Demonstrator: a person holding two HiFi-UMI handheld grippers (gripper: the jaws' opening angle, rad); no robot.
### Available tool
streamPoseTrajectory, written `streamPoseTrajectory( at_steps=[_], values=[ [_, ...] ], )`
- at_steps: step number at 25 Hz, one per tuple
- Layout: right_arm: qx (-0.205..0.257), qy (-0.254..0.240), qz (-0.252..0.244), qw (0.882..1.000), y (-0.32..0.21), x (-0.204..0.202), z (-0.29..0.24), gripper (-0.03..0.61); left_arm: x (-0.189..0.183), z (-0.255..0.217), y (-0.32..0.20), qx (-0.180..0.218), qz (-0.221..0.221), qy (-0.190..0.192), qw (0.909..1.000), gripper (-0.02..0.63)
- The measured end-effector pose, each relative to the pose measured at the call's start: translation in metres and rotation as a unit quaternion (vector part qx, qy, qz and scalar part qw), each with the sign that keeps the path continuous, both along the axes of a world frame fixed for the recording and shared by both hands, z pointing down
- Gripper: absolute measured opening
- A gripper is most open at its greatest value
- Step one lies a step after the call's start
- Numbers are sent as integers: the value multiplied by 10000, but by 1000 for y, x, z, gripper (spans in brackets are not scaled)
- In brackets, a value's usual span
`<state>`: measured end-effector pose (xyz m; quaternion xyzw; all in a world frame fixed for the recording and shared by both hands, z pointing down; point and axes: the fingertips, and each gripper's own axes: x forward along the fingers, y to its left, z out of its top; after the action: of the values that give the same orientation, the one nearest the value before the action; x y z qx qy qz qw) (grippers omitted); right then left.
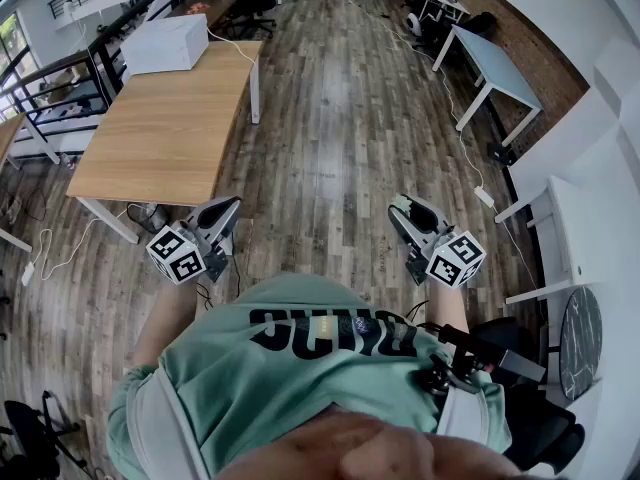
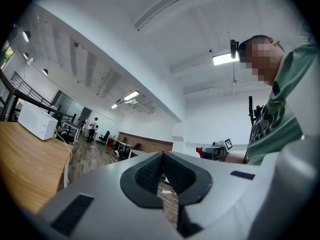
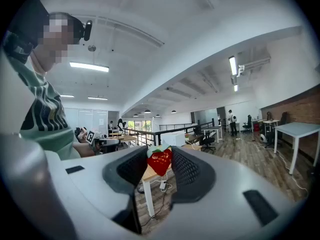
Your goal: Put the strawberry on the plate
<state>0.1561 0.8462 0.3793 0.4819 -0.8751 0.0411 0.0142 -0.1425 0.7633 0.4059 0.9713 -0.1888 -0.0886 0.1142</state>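
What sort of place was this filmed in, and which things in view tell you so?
Most likely an open-plan office or lab workspace: a long wooden table bearing a white box, a pale desk and an office chair on a plank floor, with strip lights overhead.

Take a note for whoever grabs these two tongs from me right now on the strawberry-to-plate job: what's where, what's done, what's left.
Left tongs: tips together, nothing in them.
Right tongs: clamped on the strawberry, carried in the air over the floor.
No plate shows in any view. The wooden table ahead on the left carries a white box.
Done: strawberry is picked up.
Left: find the plate, bring the strawberry over it, set it down and open the right tongs.
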Motion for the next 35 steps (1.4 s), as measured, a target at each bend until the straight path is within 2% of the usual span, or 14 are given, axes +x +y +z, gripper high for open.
streamPoseTrajectory(
  at_steps=[19, 35],
  values=[
    [112, -187, -10, 9998, 30, 33, 2, 152, 39, 2, 31, 121, 79, -114, 9998, 5],
    [147, -460, 21, 9988, 86, 119, 3, 152, 128, 0, 76, 134, 251, -164, 9995, 5]
  ],
)
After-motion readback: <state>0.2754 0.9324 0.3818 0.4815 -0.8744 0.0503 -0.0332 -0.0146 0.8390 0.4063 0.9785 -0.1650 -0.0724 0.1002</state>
